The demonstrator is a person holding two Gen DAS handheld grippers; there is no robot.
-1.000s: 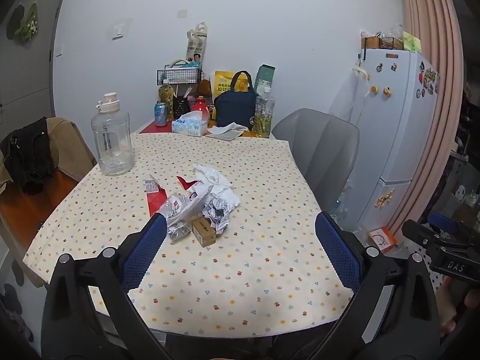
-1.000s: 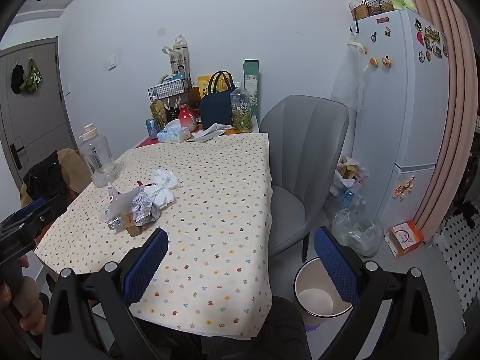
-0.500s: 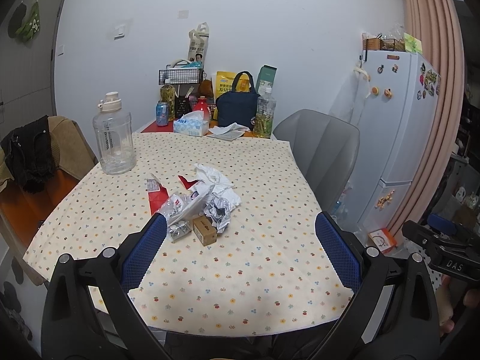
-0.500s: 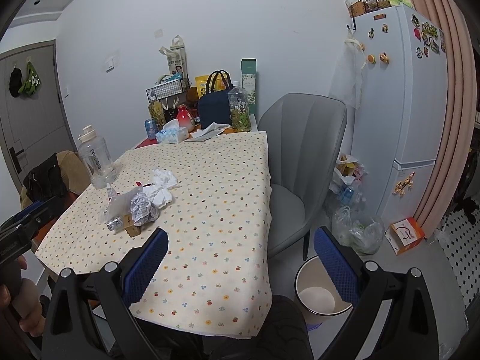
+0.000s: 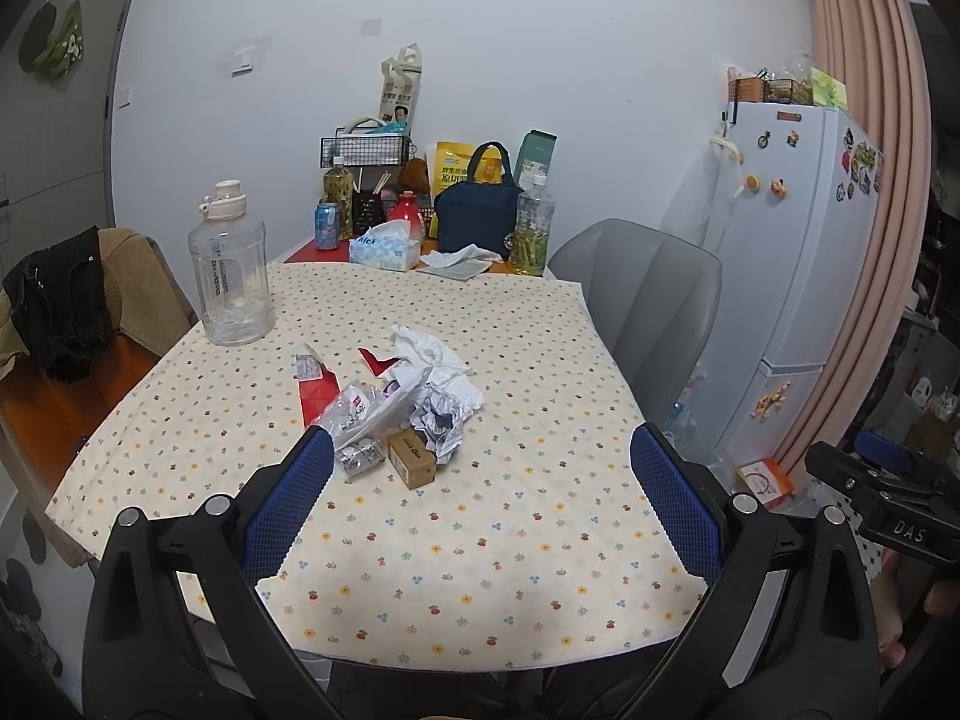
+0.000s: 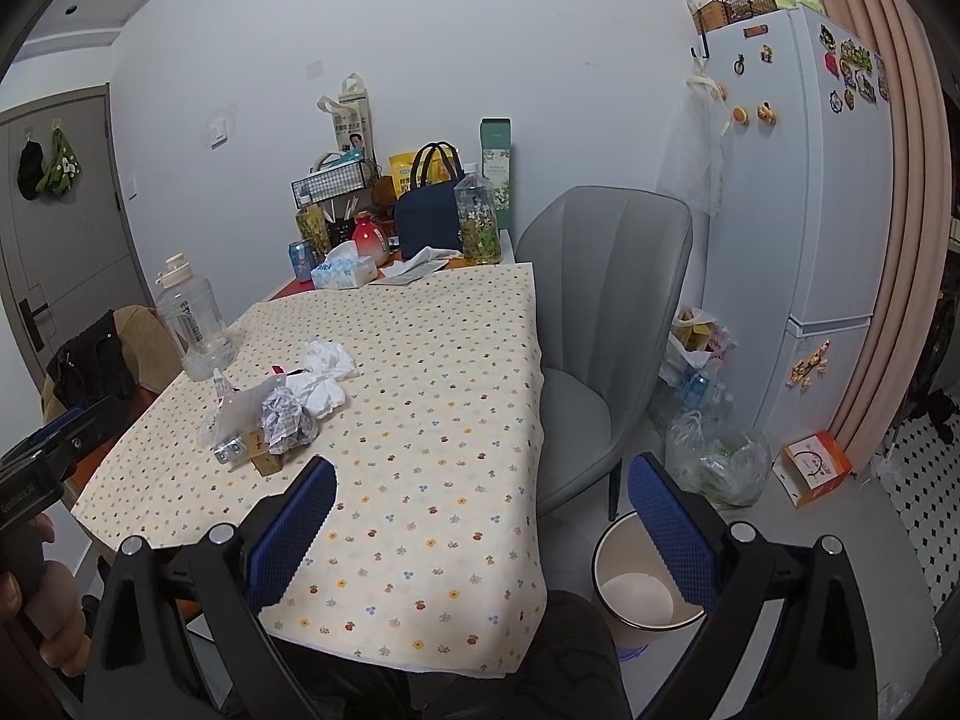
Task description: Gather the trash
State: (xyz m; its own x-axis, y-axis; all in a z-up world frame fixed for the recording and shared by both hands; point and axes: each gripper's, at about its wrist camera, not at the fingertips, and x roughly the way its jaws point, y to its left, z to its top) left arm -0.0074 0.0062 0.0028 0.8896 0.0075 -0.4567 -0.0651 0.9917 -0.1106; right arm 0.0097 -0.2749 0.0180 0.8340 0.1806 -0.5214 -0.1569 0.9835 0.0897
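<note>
Hovering at the near table edge, both tools wide apart and empty — nothing picked yet.

Left to right in the left wrist view: big clear water jug (image 5: 228, 276) at 10 o'clock on the tablecloth (image 5: 540, 516), then the trash pile (image 5: 396, 402) near centre, roughly 11 o'clock from the left gripper (image 5: 480, 474). Pile = red carton scrap (image 5: 315, 390), clear plastic wrapper (image 5: 366, 414), small foil pack (image 5: 360, 457), brown box (image 5: 411, 457), crumpled printed paper (image 5: 441, 423), white tissue wad (image 5: 429, 357). All touching or overlapping, hard to split. Far end clutter (tissue box, bag, bottles) looks like keepers, not trash.

Right wrist view: same pile sits at 10 o'clock; right gripper (image 6: 480, 516) is spread fully, holding nothing, blue pads clear of the cloth. Grey chair (image 6: 600, 324) at 1 o'clock, waste bin (image 6: 645, 579) on the floor at 4 o'clock, looks empty.

Change over the last second — small. Left camera has crept slightly nearer the pile; the right view barely shifts. Trash layout unchanged, nothing touched. Reads as the approach phase: task at zero progress, first grab likely the brown box or foil pack nearest the left tool, bin drop well over to the right.
</note>
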